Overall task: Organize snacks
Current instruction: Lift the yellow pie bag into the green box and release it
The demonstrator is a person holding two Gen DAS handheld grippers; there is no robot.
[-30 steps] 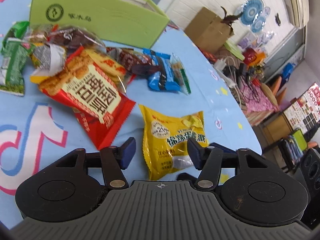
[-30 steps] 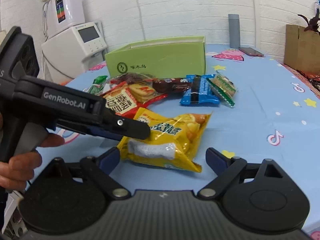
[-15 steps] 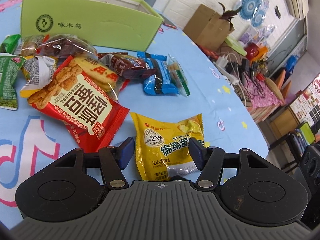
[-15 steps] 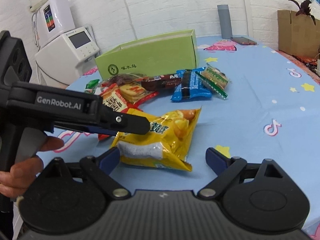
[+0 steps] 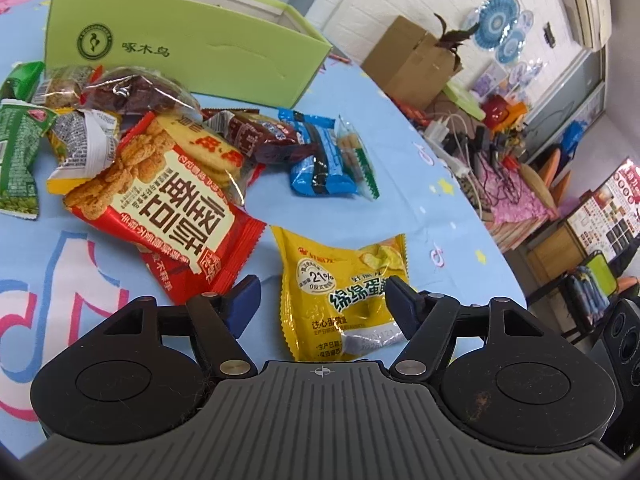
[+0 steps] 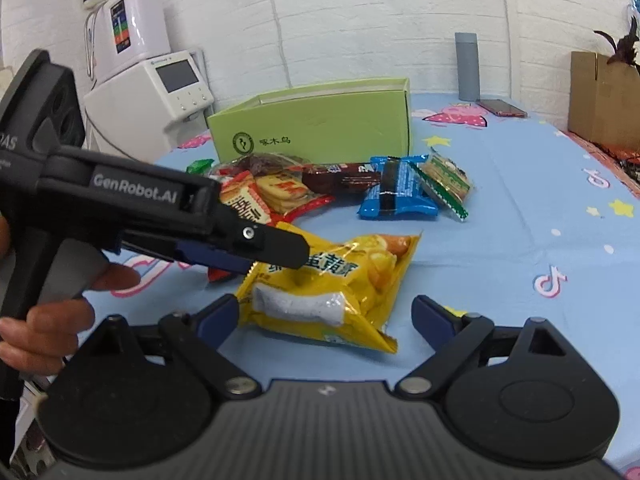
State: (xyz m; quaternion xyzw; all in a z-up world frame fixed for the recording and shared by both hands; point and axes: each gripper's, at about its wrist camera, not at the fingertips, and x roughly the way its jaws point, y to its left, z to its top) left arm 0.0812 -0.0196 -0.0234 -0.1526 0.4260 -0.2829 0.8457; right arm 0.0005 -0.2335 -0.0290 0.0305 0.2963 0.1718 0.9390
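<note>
- The left gripper (image 5: 322, 300) has drawn in toward the yellow snack bag (image 5: 344, 300) over the last second: the bag now fills more of the gap between its blue pads, which stand apart with one at each side of the bag's near end, the right pad at or over the bag's edge.
- From the right wrist, the left gripper (image 6: 280, 250) now reaches across the top of the yellow snack bag (image 6: 336, 284), higher in view than before; whether it touches the bag cannot be told.
- The right gripper (image 6: 324, 314) stays spread wide, the bag lying flat on the blue tablecloth (image 6: 520, 240) just ahead of its fingers, nearer the left one.
- Just ahead and left of the left gripper lies the red cracker packet (image 5: 168, 216), its corner near the left pad.
- Farther ahead sits the heap of other snacks, with the blue wafer packet (image 5: 320, 160) at its right end.
- Beyond the heap stands the green box (image 5: 180, 48), open at the top.
- A brown cardboard box (image 5: 412, 60) stands far ahead to the right.
</note>
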